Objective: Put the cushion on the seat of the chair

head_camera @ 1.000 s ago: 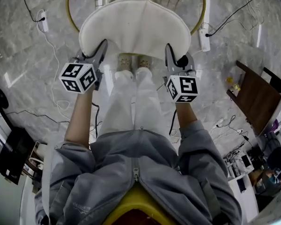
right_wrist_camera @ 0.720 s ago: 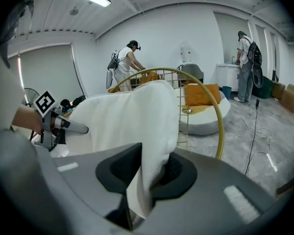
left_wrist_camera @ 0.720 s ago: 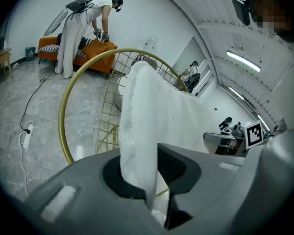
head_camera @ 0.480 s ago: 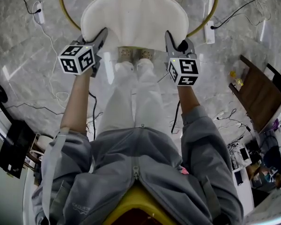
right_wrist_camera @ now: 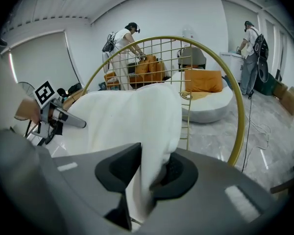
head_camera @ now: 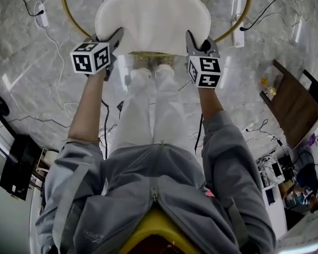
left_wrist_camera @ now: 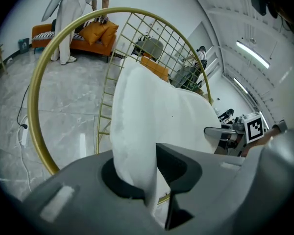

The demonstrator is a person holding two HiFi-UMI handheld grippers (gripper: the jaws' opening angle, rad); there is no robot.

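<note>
A white padded cushion (head_camera: 153,16) hangs between my two grippers, over the round gold wire chair (head_camera: 68,24). My left gripper (head_camera: 115,39) is shut on the cushion's left edge, and my right gripper (head_camera: 194,40) is shut on its right edge. In the left gripper view the cushion (left_wrist_camera: 152,111) is pinched between the jaws of the left gripper (left_wrist_camera: 137,177), with the chair's gold ring (left_wrist_camera: 43,77) behind it. In the right gripper view a fold of the cushion (right_wrist_camera: 132,114) is squeezed in the right gripper (right_wrist_camera: 147,177), in front of the chair's wire back (right_wrist_camera: 237,106). The seat itself is hidden under the cushion.
The person's legs and shoes (head_camera: 151,62) stand right in front of the chair. Cables and power strips (head_camera: 41,15) lie on the marble floor on both sides. A brown table (head_camera: 289,107) stands at the right. Other people and orange sofas (right_wrist_camera: 149,70) are far behind.
Both grippers have sunk with the cushion toward the chair and tipped further down. The gold ring now frames more of the cushion in the head view.
</note>
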